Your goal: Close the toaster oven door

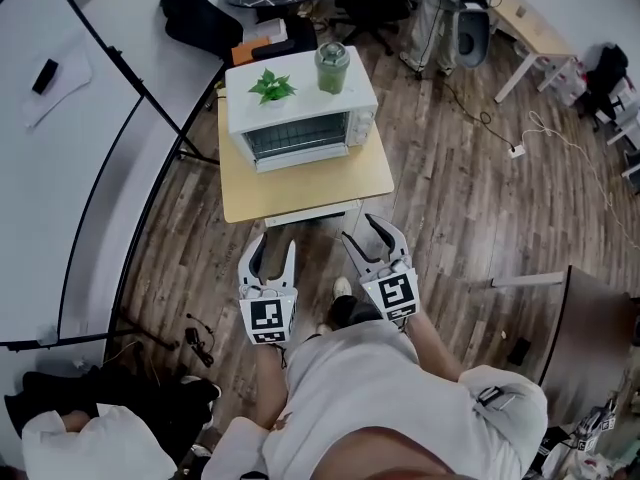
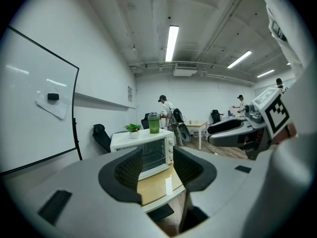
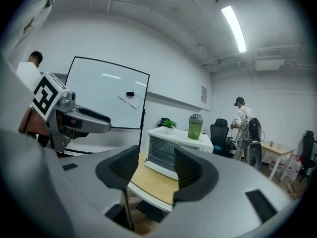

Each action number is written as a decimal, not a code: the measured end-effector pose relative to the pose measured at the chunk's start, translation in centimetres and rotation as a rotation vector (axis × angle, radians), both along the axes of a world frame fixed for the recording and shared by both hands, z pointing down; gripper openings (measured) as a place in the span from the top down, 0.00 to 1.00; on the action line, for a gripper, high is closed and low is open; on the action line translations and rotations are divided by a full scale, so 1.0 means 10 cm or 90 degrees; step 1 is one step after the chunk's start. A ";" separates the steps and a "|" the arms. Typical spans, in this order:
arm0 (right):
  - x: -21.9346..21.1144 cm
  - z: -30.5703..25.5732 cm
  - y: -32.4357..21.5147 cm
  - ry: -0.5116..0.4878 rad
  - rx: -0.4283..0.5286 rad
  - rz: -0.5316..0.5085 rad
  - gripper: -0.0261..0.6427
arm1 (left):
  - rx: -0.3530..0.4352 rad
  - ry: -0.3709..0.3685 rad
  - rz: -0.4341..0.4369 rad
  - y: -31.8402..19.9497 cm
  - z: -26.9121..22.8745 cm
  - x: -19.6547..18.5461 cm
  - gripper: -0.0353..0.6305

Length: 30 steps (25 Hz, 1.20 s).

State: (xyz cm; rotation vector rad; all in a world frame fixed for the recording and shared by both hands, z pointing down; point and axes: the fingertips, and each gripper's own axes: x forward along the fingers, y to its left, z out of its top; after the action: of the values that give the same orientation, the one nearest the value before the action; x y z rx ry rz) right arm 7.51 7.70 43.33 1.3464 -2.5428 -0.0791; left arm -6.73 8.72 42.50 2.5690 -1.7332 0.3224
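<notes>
Toaster oven (image 1: 300, 118): I find it white and standing at the back of a small light wooden table (image 1: 300, 183), with its glass front facing me.
Door: I read it as upright and shut against the oven body.
On top of the oven: I note a small potted plant (image 1: 271, 86) and a green lidded cup (image 1: 332, 66), set apart from each other.
Left gripper (image 1: 275, 243): I see its jaws drawn together with nothing between them. It is short of the table's near edge and well apart from the oven.
Right gripper (image 1: 365, 230): its jaws are likewise drawn together and empty. It is beside the left one and points at the table.
Surroundings: I see a wood-plank floor and a whiteboard (image 1: 60, 118) to the left.
</notes>
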 end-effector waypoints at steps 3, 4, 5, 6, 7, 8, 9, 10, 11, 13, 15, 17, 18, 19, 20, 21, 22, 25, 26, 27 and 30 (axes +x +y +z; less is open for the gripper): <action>0.04 -0.02 -0.16 -0.005 0.000 -0.009 0.62 | -0.001 0.000 -0.011 -0.15 -0.03 0.04 0.67; 0.06 -0.03 -0.21 -0.006 0.001 -0.012 0.62 | 0.000 0.000 -0.014 -0.19 -0.04 0.06 0.67; 0.07 -0.03 -0.26 -0.007 0.001 -0.015 0.62 | 0.000 -0.001 -0.017 -0.22 -0.05 0.07 0.67; 0.09 -0.04 -0.31 -0.008 0.001 -0.018 0.62 | 0.002 -0.003 -0.019 -0.26 -0.06 0.09 0.67; 0.10 -0.03 -0.36 -0.008 0.002 -0.021 0.62 | 0.003 -0.005 -0.021 -0.30 -0.06 0.11 0.67; 0.11 -0.03 -0.41 -0.008 0.002 -0.025 0.62 | 0.004 -0.007 -0.023 -0.33 -0.06 0.13 0.67; 0.13 -0.03 -0.45 -0.008 0.002 -0.028 0.62 | 0.005 -0.009 -0.026 -0.37 -0.06 0.14 0.66; 0.14 -0.03 -0.49 -0.008 0.001 -0.032 0.62 | 0.005 -0.011 -0.028 -0.40 -0.07 0.16 0.66; 0.15 -0.03 -0.53 -0.009 0.001 -0.035 0.62 | 0.005 -0.012 -0.032 -0.43 -0.07 0.17 0.66; 0.18 -0.02 -0.60 -0.010 0.000 -0.042 0.62 | 0.005 -0.013 -0.039 -0.48 -0.06 0.21 0.66; 0.20 -0.02 -0.67 -0.011 0.000 -0.048 0.62 | 0.004 -0.013 -0.046 -0.53 -0.06 0.23 0.66; 0.22 -0.01 -0.73 -0.013 -0.001 -0.052 0.62 | 0.001 -0.015 -0.050 -0.58 -0.05 0.25 0.66; 0.23 -0.01 -0.76 -0.015 -0.002 -0.053 0.62 | 0.000 -0.016 -0.051 -0.60 -0.04 0.26 0.66; 0.23 0.00 -0.78 -0.017 -0.002 -0.054 0.63 | -0.001 -0.017 -0.052 -0.63 -0.03 0.27 0.66; 0.23 0.00 -0.81 -0.018 -0.003 -0.055 0.63 | -0.001 -0.018 -0.053 -0.65 -0.03 0.27 0.66; 0.24 0.01 -0.83 -0.019 -0.004 -0.055 0.63 | -0.001 -0.019 -0.054 -0.68 -0.03 0.28 0.66; 0.24 0.02 -0.86 -0.020 -0.006 -0.056 0.63 | 0.000 -0.019 -0.054 -0.71 -0.03 0.29 0.66; 0.23 0.03 -0.95 -0.022 -0.008 -0.058 0.63 | -0.001 -0.022 -0.055 -0.79 -0.03 0.29 0.66; 0.22 0.04 -0.98 -0.022 -0.008 -0.058 0.63 | -0.003 -0.022 -0.056 -0.81 -0.02 0.28 0.66; 0.21 0.04 -1.00 -0.022 -0.010 -0.058 0.63 | -0.005 -0.021 -0.056 -0.83 -0.01 0.28 0.66; 0.18 0.08 -1.08 -0.020 -0.015 -0.057 0.63 | -0.009 -0.018 -0.054 -0.91 0.02 0.25 0.66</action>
State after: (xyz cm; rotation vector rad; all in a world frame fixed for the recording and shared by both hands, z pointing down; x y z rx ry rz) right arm 9.28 -3.09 44.11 1.2349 -2.6217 -0.0457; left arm -4.26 -0.39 42.73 2.4839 -1.8351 0.3680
